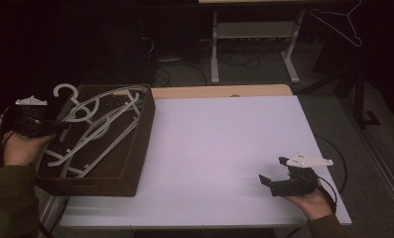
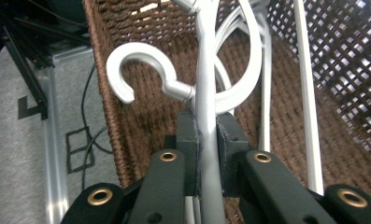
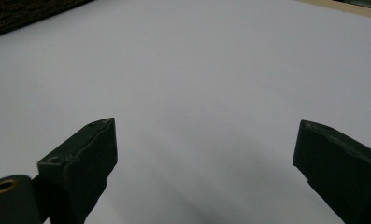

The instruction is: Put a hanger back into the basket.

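A brown wicker basket [image 1: 137, 144] stands on the left part of the white table [image 1: 224, 148] and holds several white plastic hangers [image 1: 100, 131]. At the basket's left rim, my left gripper [image 1: 60, 128] is shut on the neck of one white hanger [image 1: 80, 106], just under its hook [image 1: 65, 91]. In the left gripper view the hanger's stem [image 2: 206, 93] runs up between the closed jaws of the left gripper [image 2: 206, 135], with the hook [image 2: 136, 70] curling to the left. My right gripper [image 1: 273, 170] is held low over the table's front right, open, with nothing between the jaws of the right gripper [image 3: 204, 135].
The basket's woven wall [image 2: 127, 140] rises close to the left gripper, with other hanger bars [image 2: 309, 107] lying inside. Beyond the table a white desk frame [image 1: 254, 44] stands on the floor. One more hanger [image 1: 341, 22] hangs at the far right.
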